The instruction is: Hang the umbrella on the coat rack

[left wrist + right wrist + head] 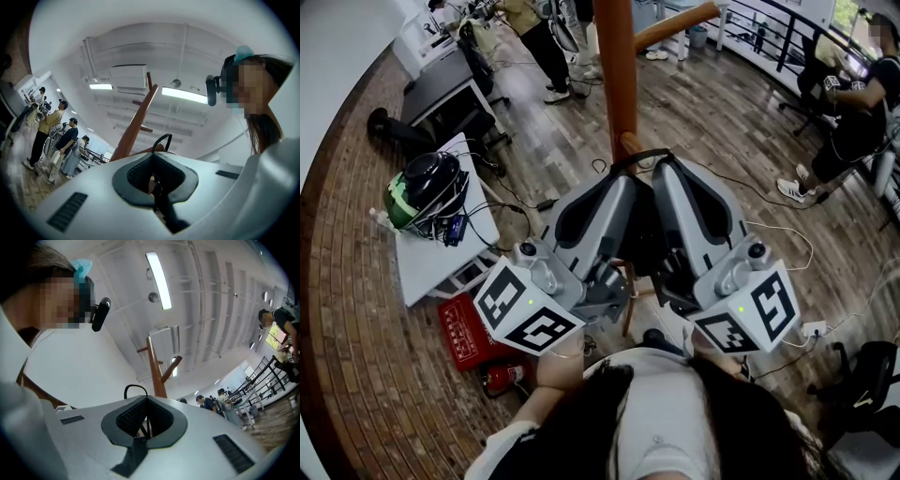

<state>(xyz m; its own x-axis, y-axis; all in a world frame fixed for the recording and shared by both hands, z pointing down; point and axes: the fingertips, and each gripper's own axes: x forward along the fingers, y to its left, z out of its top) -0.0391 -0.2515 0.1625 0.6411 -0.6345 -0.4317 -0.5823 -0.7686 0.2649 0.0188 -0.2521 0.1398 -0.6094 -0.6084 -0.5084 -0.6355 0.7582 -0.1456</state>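
Evidently mid-hang — the left gripper point(153, 176) and right gripper point(144, 416) both have their fingers pinching the umbrella strap point(642, 151), held just beside the coat rack point(616, 66). Next — probably slipping the loop over a peg point(630, 142).

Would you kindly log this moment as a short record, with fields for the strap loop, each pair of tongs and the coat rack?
strap loop: black, arching up between the two tips
left tongs: shut on one end of the strap loop
right tongs: shut on its other end
coat rack: brown wooden post with angled pegs, just beyond the loop
loop over a peg: cannot tell
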